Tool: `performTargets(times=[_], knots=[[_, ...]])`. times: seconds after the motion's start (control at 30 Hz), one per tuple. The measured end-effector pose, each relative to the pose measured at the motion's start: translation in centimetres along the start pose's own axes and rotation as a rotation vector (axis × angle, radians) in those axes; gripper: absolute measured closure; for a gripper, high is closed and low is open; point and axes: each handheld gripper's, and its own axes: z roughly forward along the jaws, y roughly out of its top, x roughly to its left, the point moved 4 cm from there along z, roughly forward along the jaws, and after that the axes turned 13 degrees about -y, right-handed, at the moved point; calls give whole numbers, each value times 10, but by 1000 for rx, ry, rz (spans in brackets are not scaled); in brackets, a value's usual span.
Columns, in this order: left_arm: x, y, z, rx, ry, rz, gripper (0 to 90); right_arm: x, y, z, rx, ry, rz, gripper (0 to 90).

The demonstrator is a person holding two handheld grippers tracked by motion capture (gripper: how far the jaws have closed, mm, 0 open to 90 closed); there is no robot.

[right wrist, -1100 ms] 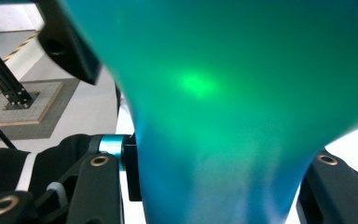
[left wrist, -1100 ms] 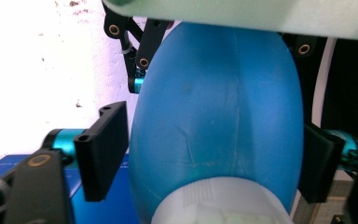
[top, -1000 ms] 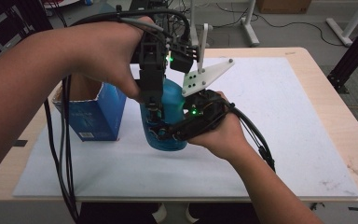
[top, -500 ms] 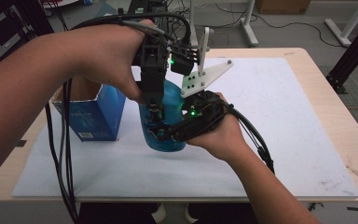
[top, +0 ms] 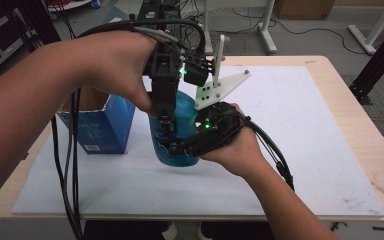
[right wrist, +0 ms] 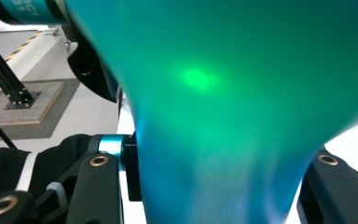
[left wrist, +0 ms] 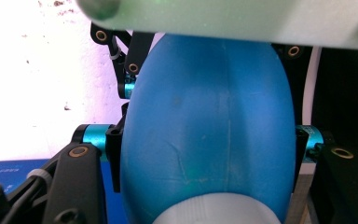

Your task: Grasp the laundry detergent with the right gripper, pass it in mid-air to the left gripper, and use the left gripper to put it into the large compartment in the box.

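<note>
Two tongs of mine meet on one blue bottle (top: pixel 182 131), which stands upright on the white sheet (top: pixel 290 130) that covers the wooden bench (top: pixel 350 95). My left tongs (top: pixel 166 127) come down from above, and their jaws press on both sides of the bottle body; in the left gripper view the bottle (left wrist: pixel 207 140) sits tight between them. My right tongs (top: pixel 180 146) reach in from the side, lower down, and in the right gripper view their jaws also pinch the bottle (right wrist: pixel 223 116) from both sides. A green light spot lies on its surface there.

Just beside the bottle, on its left in the high view, an open blue carton (top: pixel 100 125) stands on the sheet. The sheet has some small dark marks near its front right corner. Behind the bench the floor is grey, with loose cables (top: pixel 300 30) and the feet of metal stands (top: pixel 262 30). A black frame leg (top: pixel 380 55) rises at the right edge.
</note>
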Motion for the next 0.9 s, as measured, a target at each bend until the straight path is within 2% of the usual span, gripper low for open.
performTargets(times=[0.1,0.2,0.23,0.3,0.37,0.53,0.6,0.63,0.67,0.7,0.73,0.9], knots=[[0,-1,-1,-8,-2,-11,394,0,0,-1,-13,-12,9,421],[0,-2,1,2,2,-13,394,1,2,-4,-61,-25,19,276],[0,-2,1,7,2,-15,394,1,1,-6,-60,-32,13,222],[0,-4,0,7,0,-18,394,2,-3,-9,-59,-28,9,208],[-1,-6,-1,7,-1,-20,394,2,-8,-14,-53,-46,6,126],[0,-10,-3,-4,1,-31,394,-2,-11,-33,-50,-63,6,120],[0,-11,-4,-9,1,-36,394,-5,-8,-42,-51,-81,-10,93],[1,-12,-5,-6,0,-35,394,-5,-6,-46,-48,-74,-16,67],[1,-13,-6,-7,-1,-39,394,-6,-4,-49,-40,-96,-31,29],[1,-14,-7,-7,-1,-40,394,-7,-2,-53,-30,-111,-46,30],[1,-15,-7,-8,0,-47,393,-8,0,-56,-15,-101,-53,30],[1,-20,-15,-9,8,-69,393,-18,9,-70,61,-132,-106,26]])
